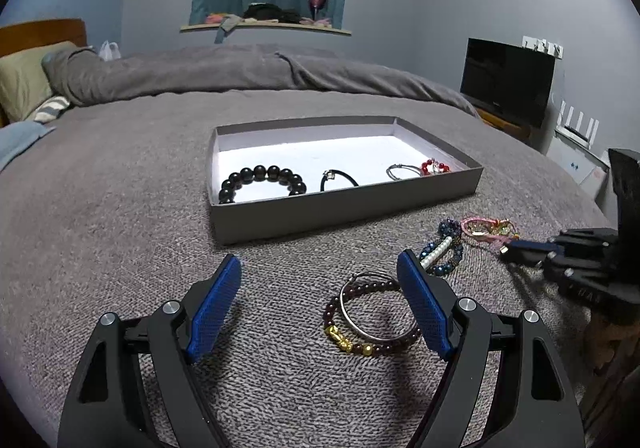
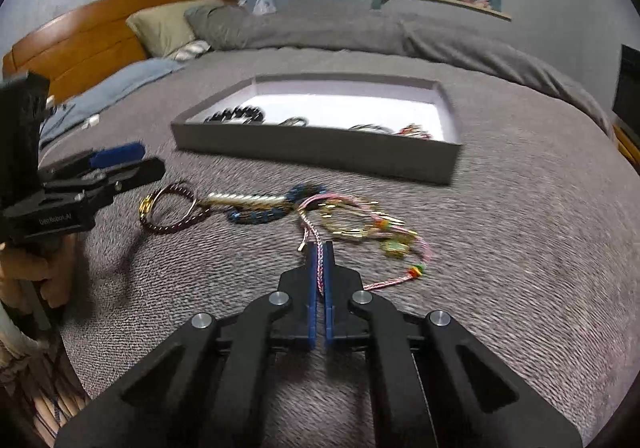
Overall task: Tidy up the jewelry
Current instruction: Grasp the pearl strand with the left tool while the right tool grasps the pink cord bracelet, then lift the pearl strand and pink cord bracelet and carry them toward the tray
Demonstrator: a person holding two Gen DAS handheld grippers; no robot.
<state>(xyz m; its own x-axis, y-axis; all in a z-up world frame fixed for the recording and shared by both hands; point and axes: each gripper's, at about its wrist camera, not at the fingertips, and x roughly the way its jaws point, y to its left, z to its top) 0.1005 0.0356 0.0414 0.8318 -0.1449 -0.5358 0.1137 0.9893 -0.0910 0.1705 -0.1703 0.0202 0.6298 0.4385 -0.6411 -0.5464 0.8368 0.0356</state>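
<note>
So far: partly sorted, judging by what lies in the box and what lies outside it.
Bed [image 1: 120, 208]: grey cover carries everything; the box sits toward its middle, loose pieces nearer the foot edge.
Box [image 1: 344, 208]: shallow grey tray, white floor, holding four pieces along its near wall.
Done, in box: black bead bracelet [image 1: 262, 182] at the left corner, black cord bracelet [image 1: 338, 180] in the middle, thin silver bangle [image 1: 402, 171] and red bead piece [image 1: 434, 167] at the right corner.
Left, on cover: dark red bead bracelet [image 1: 372, 322] with gold charms, a silver ring bangle [image 1: 370, 308] lying over it, blue bead and pearl bracelet [image 1: 442, 254], pink cord bracelet [image 2: 360, 224] in a tangle with gold bits.
Left gripper [image 1: 320, 308]: claw wide open, empty, hovering above the dark red bead bracelet.
Right gripper [image 2: 319, 248]: claw closed on a strand of the pink cord bracelet, near the cover.
Estimate: roughly half remains; the pink piece looks next for the box.
</note>
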